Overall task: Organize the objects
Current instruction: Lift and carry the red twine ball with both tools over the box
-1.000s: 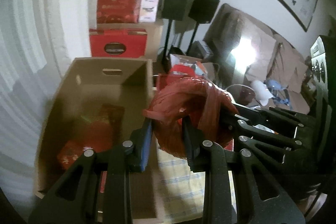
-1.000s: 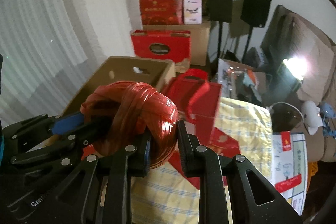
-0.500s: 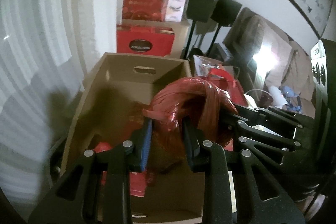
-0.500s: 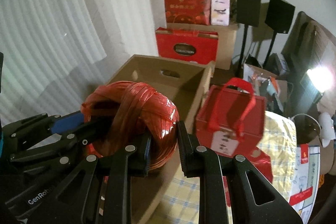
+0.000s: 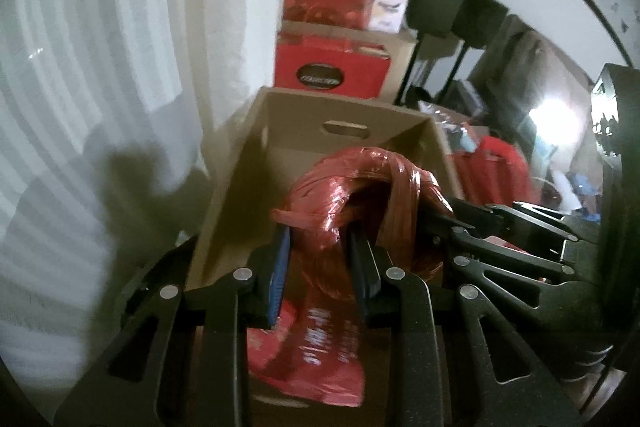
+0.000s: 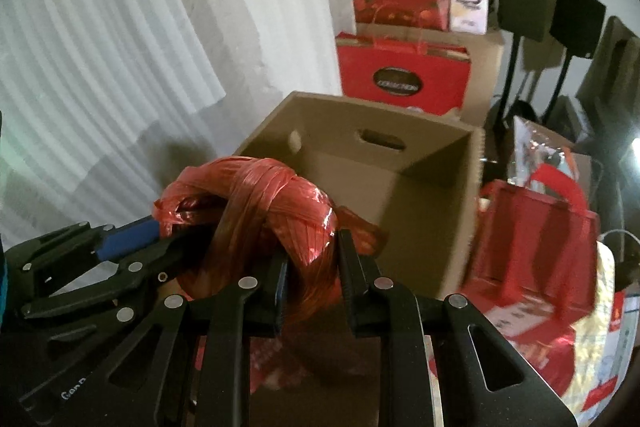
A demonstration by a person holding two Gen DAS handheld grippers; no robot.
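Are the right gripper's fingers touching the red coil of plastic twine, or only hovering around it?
Touching. In the right wrist view the right gripper has both pads pressed against a strand of the red twine coil, with no gap on either side.

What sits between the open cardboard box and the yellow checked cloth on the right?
A red handled gift bag stands between the cardboard box and the checked cloth, clearest in the right wrist view.

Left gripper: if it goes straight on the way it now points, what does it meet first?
Probably the red packet lying in the cardboard box. The left gripper, shut on the red coil, points down into the box; depth is unclear.
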